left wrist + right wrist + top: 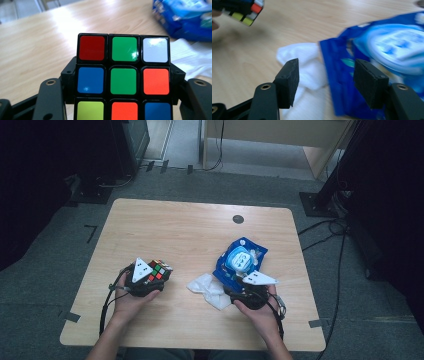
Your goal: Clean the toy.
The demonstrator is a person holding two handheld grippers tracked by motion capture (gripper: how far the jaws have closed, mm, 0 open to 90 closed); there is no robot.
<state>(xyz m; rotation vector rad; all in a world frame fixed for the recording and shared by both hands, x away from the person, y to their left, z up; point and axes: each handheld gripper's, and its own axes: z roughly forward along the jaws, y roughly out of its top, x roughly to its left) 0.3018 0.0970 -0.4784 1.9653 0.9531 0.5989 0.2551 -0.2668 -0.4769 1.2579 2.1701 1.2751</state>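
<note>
A scrambled Rubik's cube (159,270) sits between the black jaws of my left gripper (152,277), which is shut on its sides at the table's front left. In the left gripper view the cube (123,81) shows a green centre tile. My right gripper (327,75) is open with nothing between its pads. It hovers at the front right (240,284) over the seam between a crumpled white wipe (304,60) and a blue wet-wipe pack (392,50). The wipe (210,289) lies against the pack (240,260). The cube's corner (242,11) shows at the top left of the right gripper view.
The wooden table (190,225) has a small dark round hole (238,219) near its far edge. Grey carpet surrounds it, with cables (325,235) and a black stand foot (317,202) to the right and dark equipment to the left.
</note>
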